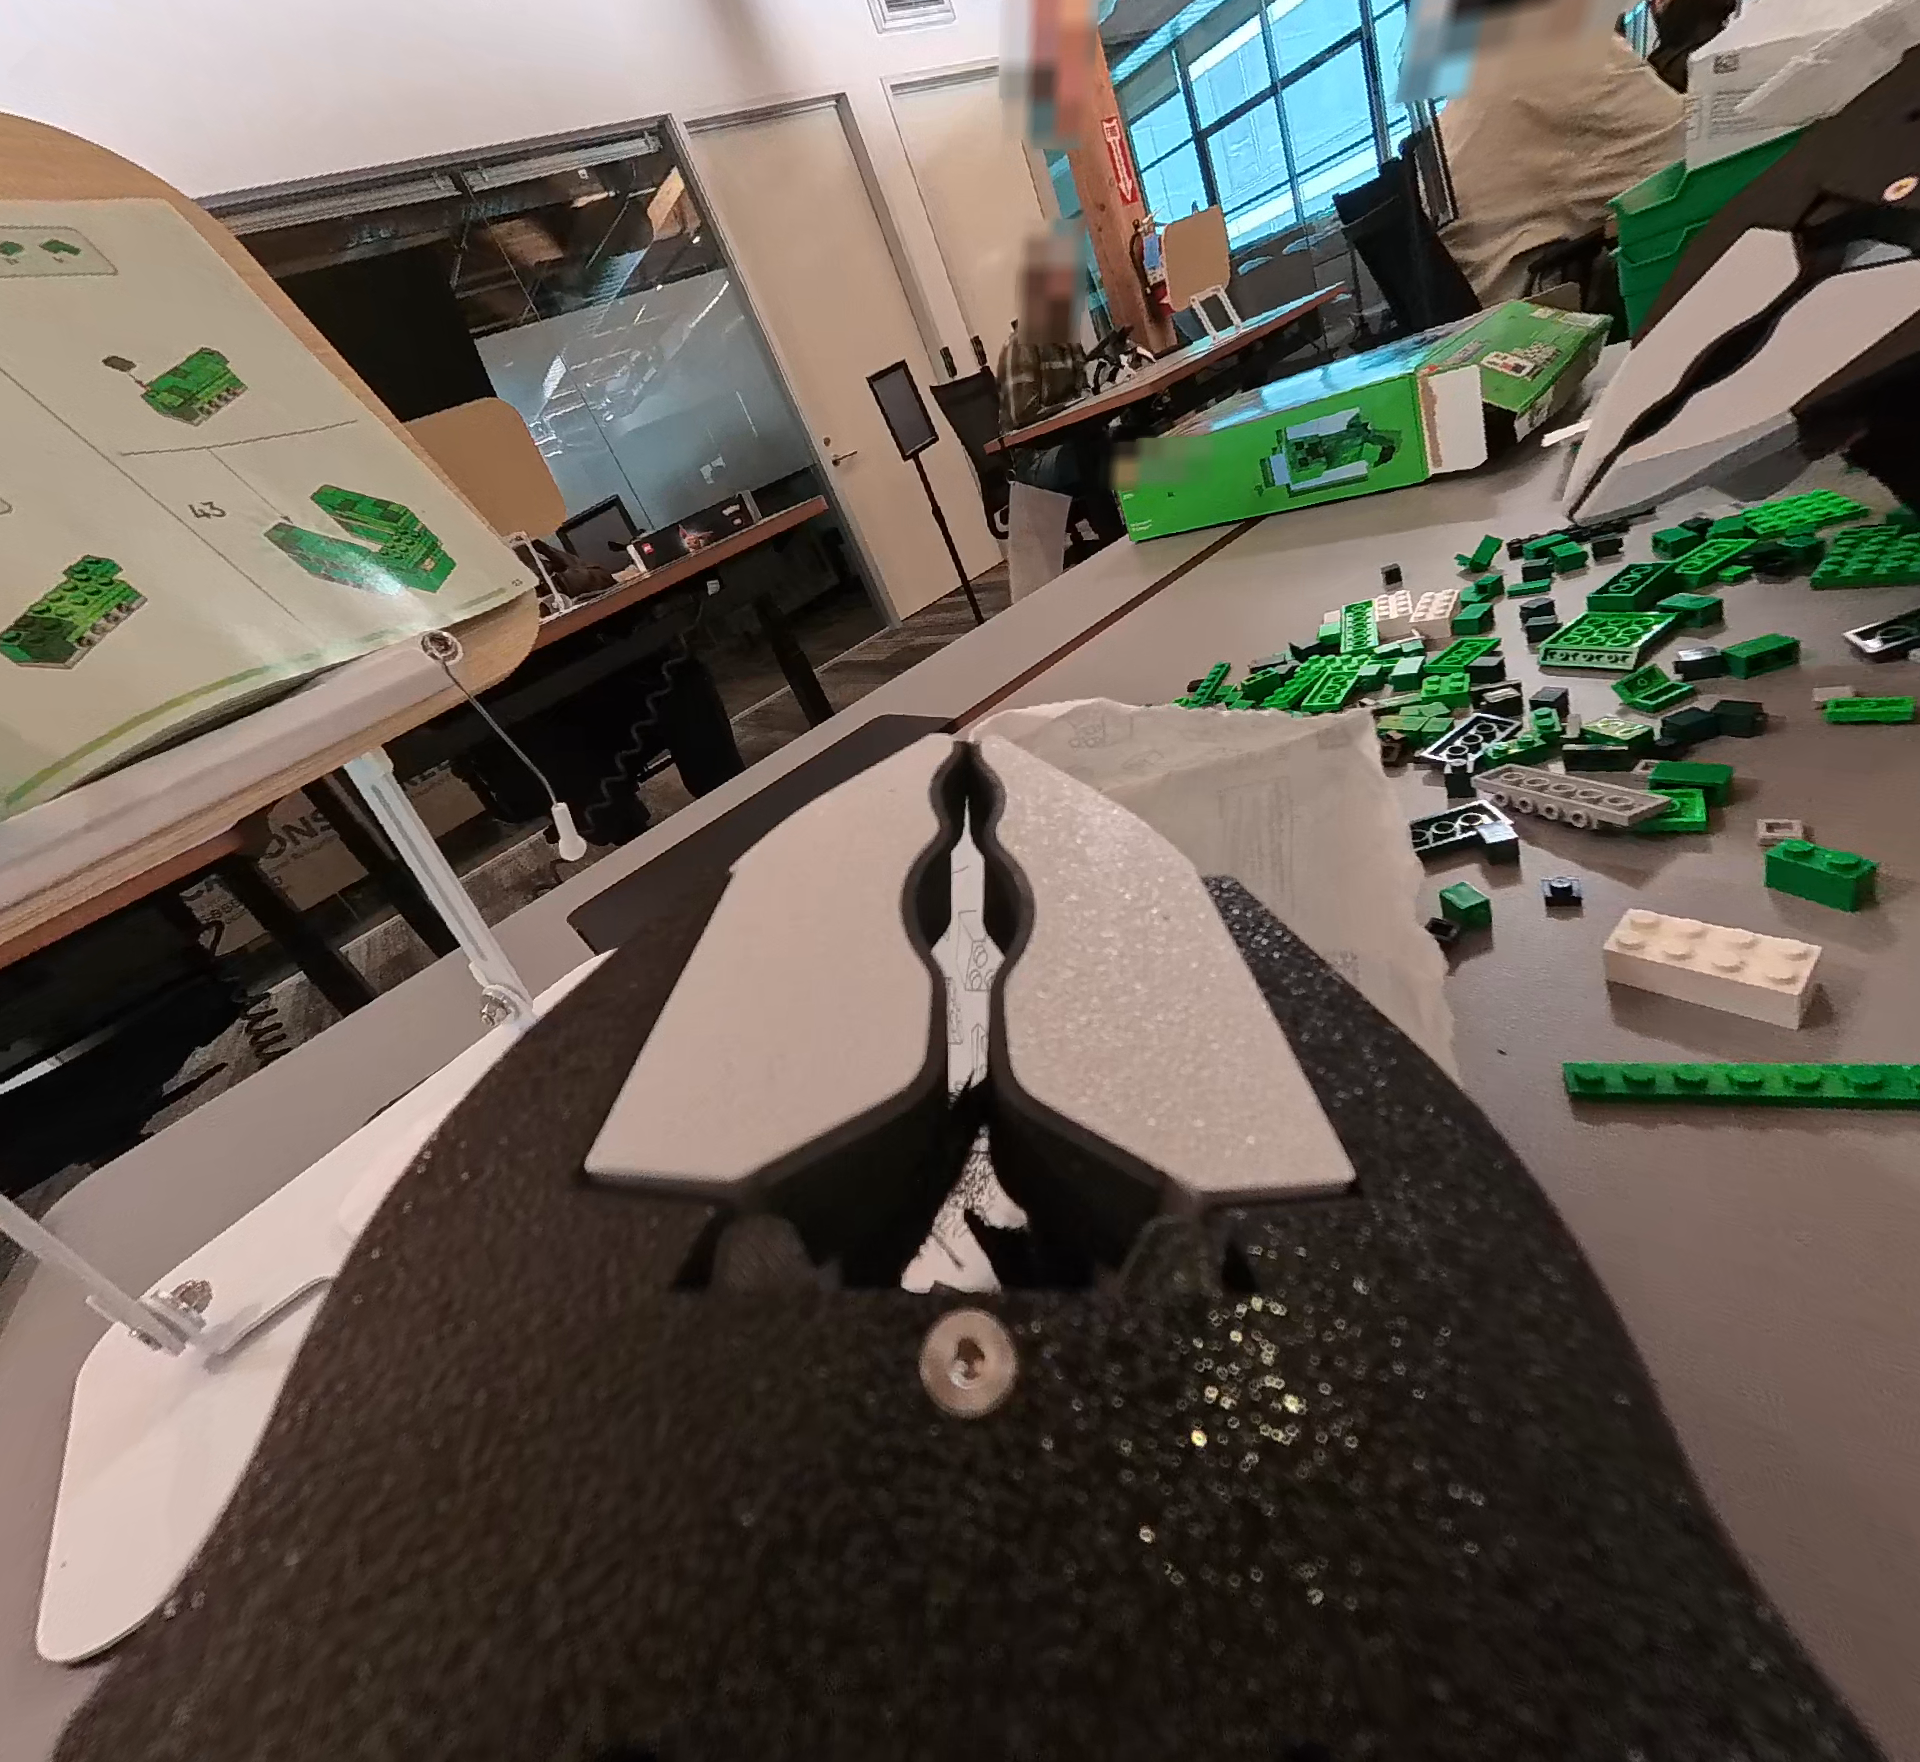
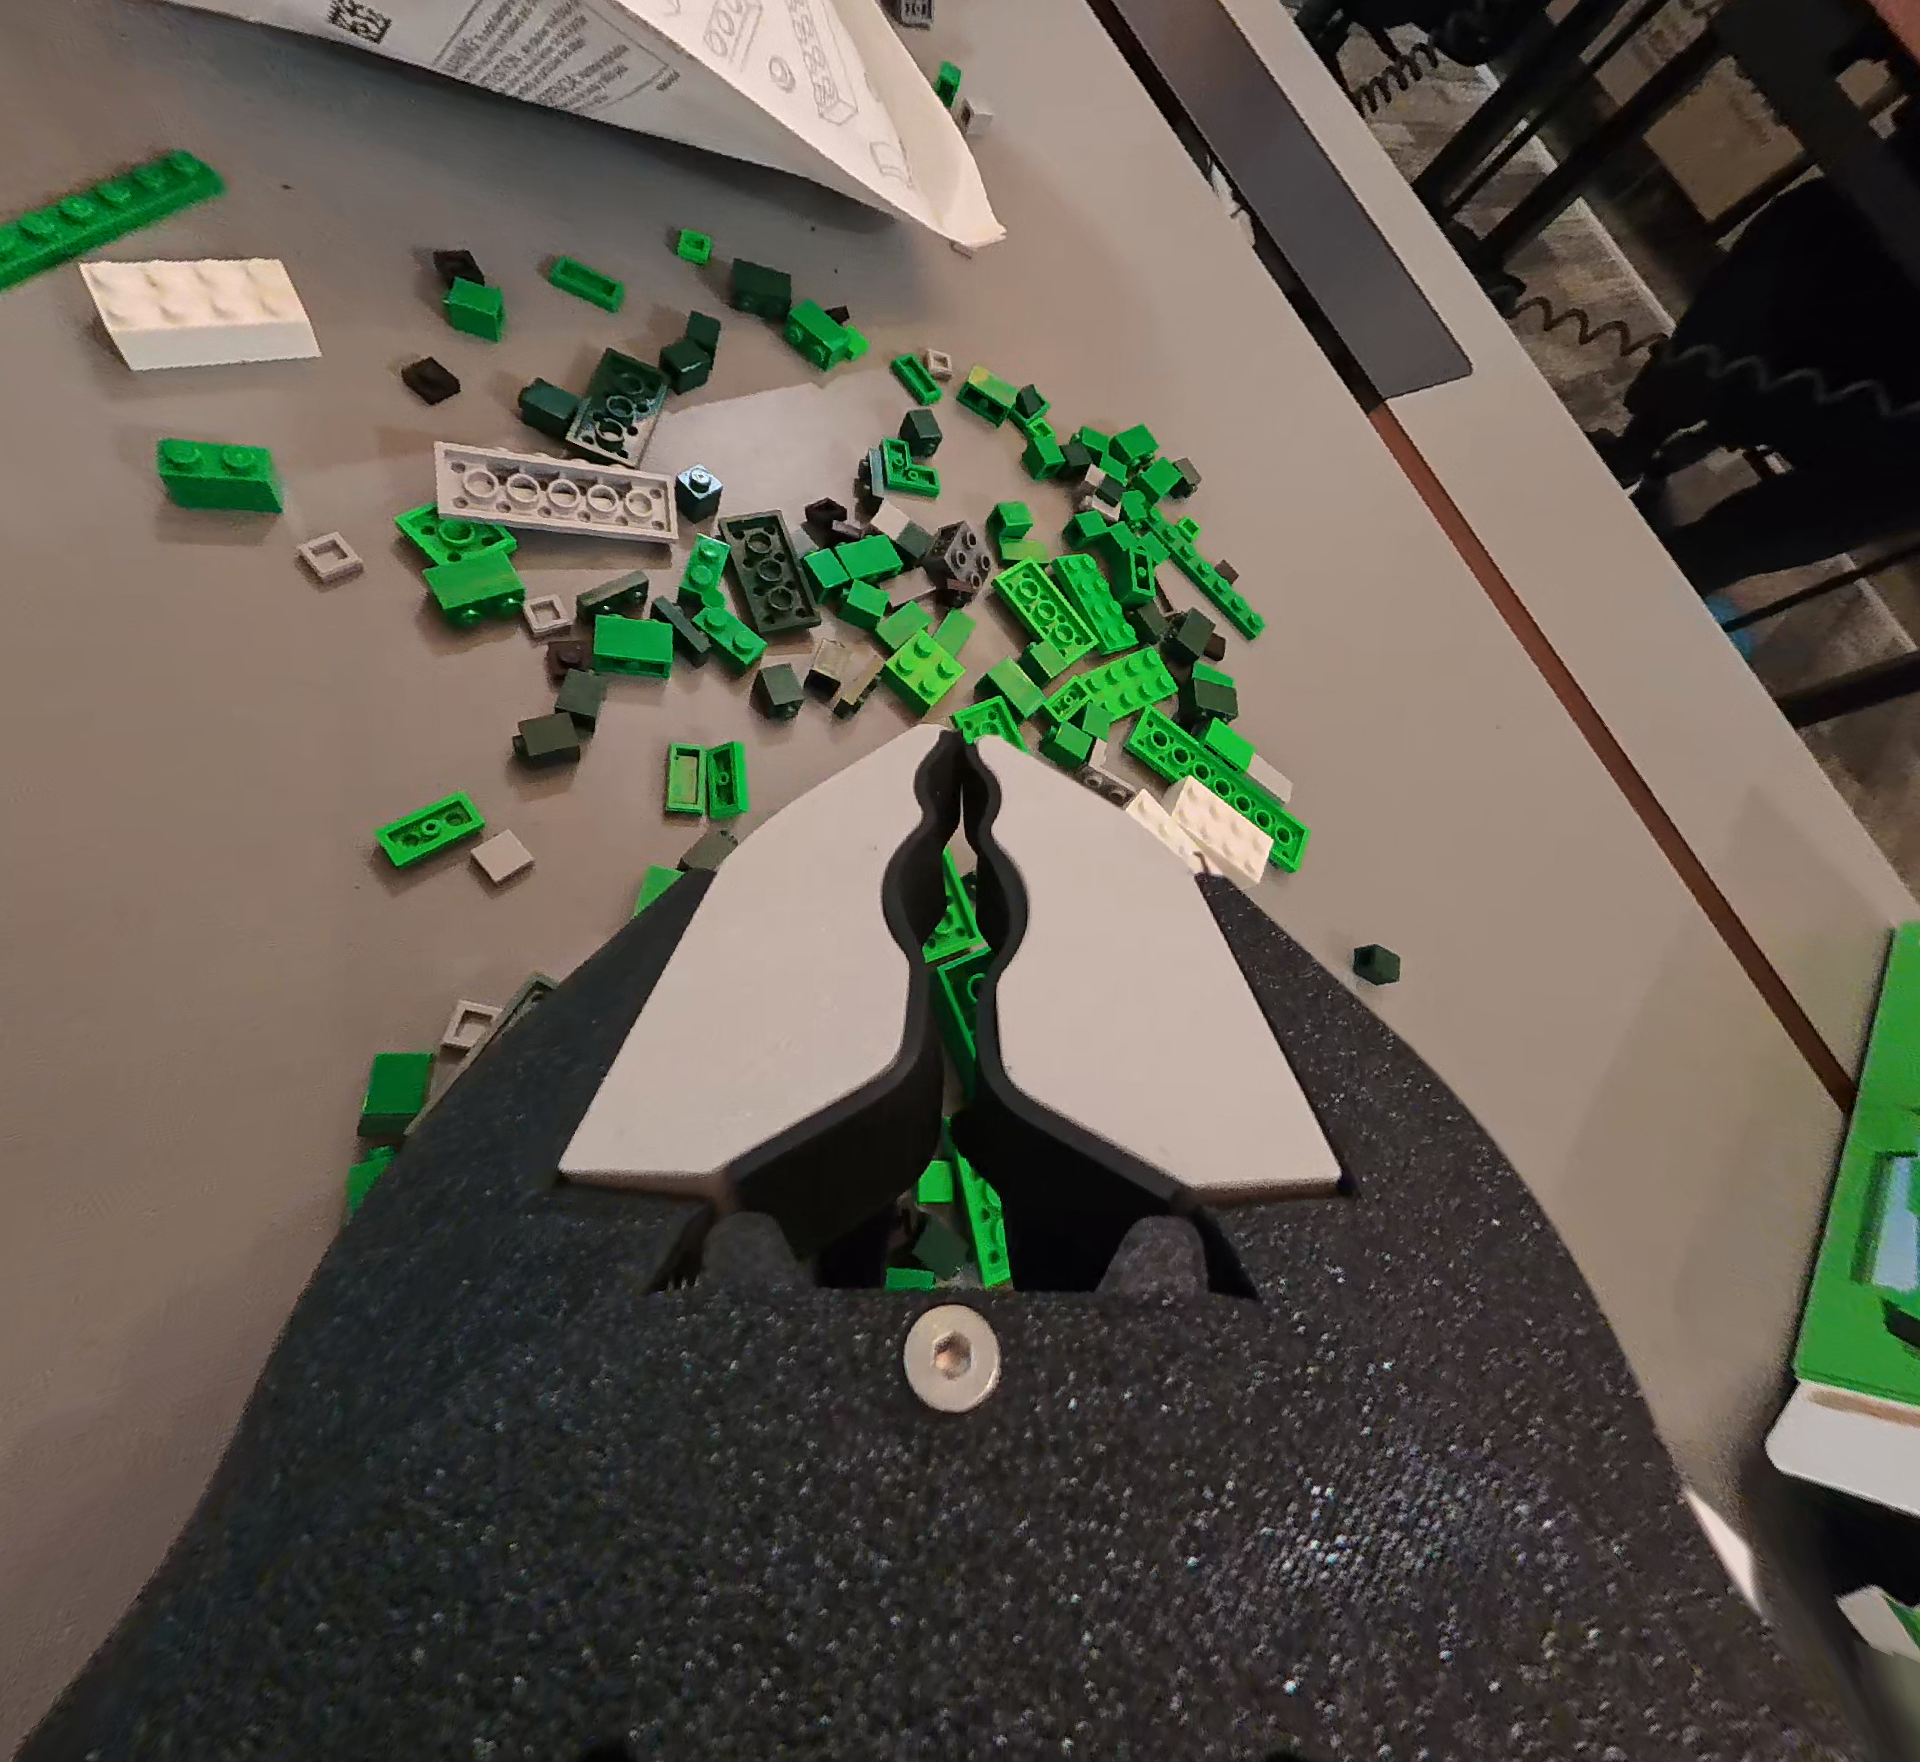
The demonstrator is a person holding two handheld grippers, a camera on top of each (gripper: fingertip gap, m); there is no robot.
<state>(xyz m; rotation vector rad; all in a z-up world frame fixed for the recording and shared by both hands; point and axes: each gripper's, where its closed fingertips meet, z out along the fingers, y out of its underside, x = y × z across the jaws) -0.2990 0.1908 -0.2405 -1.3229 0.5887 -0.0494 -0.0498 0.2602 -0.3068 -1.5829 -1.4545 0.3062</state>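
Note:
My left gripper [image 1: 968, 756] is shut, and its tips pinch the top edge of a white paper bag [image 1: 1247, 819] printed with brick drawings. The bag stands raised off the grey table [image 1: 1662, 1297]. It also shows in the right wrist view [image 2: 623, 19], tented at the top. My right gripper [image 2: 961, 751] is shut just above a scattered pile of green bricks [image 2: 1039, 590]. No brick shows between its tips. It also shows in the left wrist view [image 1: 1579, 507], closed over the far side of the pile.
A white brick [image 2: 197, 310], a grey plate [image 2: 556, 491] and a long green plate [image 1: 1745, 1084] lie near the pile. An instruction booklet [image 1: 208, 465] stands on a white stand at the left. A green box [image 1: 1351, 434] lies at the table's far end. People sit beyond. Measured from the fingertips, the grey plate [image 2: 556, 491] is 11 cm or so from the right gripper and 20 cm from the left. My left wrist view [image 1: 1567, 791] looks at it from another angle.

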